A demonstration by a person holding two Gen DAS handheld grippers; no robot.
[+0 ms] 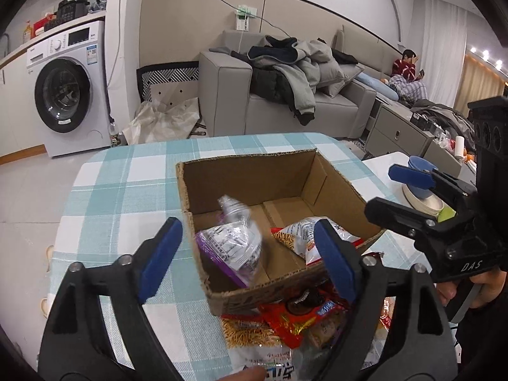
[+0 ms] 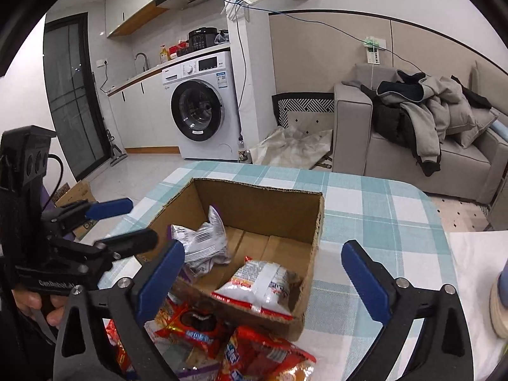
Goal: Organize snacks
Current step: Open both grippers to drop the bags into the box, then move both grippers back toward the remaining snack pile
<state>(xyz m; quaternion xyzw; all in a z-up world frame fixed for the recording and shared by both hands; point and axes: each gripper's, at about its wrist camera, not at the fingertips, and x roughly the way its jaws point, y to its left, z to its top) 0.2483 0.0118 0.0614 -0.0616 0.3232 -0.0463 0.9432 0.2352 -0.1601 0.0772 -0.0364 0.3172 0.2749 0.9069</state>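
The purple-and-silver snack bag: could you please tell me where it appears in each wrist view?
Left wrist view: purple-and-silver snack bag lies in the cardboard box, near-left part.
Right wrist view: same bag, left side of the box.
Shared landmark: washing machine behind the table.

A: Where does the left wrist view look from?

B: From just behind the left gripper [image 1: 247, 254], angled down and close over the cardboard box [image 1: 254, 174] at frame centre, sofa [image 1: 285, 111] upper right.

A: And the right wrist view?

B: Same downward tilt, behind the right gripper [image 2: 263, 273], just as close, washing machine [image 2: 203, 104] upper centre.

A: What do they share?

B: The box, the checked tablecloth [image 2: 381, 209], the washing machine and sofa. Each also sees the other gripper at its edge.
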